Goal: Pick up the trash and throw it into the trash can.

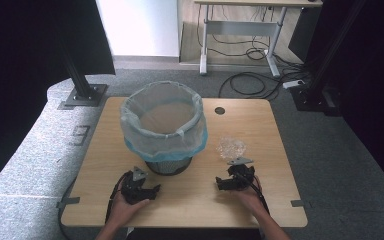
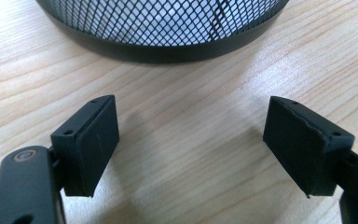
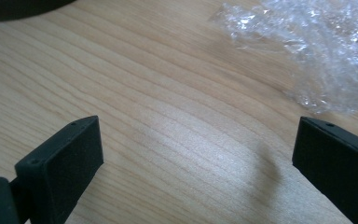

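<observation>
1. Forearms and hands: two, entering the high view from the bottom edge, each hand wrapped around the rear of a claw; both rest low over the near half of the counter (image 1: 275, 165), wrists roughly level.
2. Left claw (image 1: 141, 188): sits at the near left of the counter, just in front of the wastebasket (image 1: 163, 128). In the left gripper view its jaws stand wide apart with bare wood grain between them; released, nothing gripped. Its fingertips (image 2: 91, 144) hover close above the wood.
3. Right claw (image 1: 235, 180): sits at the near right of the counter, angled towards the far side. In the right gripper view its jaws are spread wide with bare wood between them; released, nothing gripped.
4. Crumpled clear plastic wrap (image 1: 231, 148): lies on the counter just beyond the right claw and to the right of the wastebasket. In the right gripper view the wrap (image 3: 307, 51) lies ahead of the jaws and off towards the right-hand one, apart from both pads, not touched.
5. Wastebasket: black mesh, lined with a pale translucent bag (image 1: 130, 127) folded over the rim, standing upright at mid-counter. In the left gripper view its mesh wall and dark base band (image 2: 168, 28) lie straight ahead of the left claw, near but not touching.
6. Counter: light wood top with a round cable hole (image 1: 219, 110) near the far edge.
</observation>
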The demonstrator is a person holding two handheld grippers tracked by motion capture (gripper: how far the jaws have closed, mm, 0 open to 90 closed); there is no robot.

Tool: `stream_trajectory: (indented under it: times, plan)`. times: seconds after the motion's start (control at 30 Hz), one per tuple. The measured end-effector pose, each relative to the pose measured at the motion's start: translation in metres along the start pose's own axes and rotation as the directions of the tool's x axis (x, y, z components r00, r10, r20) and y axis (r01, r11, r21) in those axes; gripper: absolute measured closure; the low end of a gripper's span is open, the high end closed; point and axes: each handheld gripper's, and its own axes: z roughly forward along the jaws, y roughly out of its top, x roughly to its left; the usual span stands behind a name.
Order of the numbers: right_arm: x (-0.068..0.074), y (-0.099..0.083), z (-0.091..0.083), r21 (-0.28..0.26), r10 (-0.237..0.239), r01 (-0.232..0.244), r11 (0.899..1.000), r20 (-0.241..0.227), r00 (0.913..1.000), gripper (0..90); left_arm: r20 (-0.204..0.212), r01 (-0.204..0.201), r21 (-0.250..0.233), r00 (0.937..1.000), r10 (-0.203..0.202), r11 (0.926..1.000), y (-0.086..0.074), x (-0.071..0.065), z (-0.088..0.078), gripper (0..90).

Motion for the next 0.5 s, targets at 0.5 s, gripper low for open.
stream_trajectory:
  times: [0.5]
  plan:
    - [-0.0041, -0.0036, -0.0083, -0.009, 0.055, -0.055, 0.998, 0.026, 0.9982, 2.3, 0.018, -0.019, 0.001, 0.9997, 0.019, 0.9998, 0.007, 0.0009, 0.0069, 17.7]
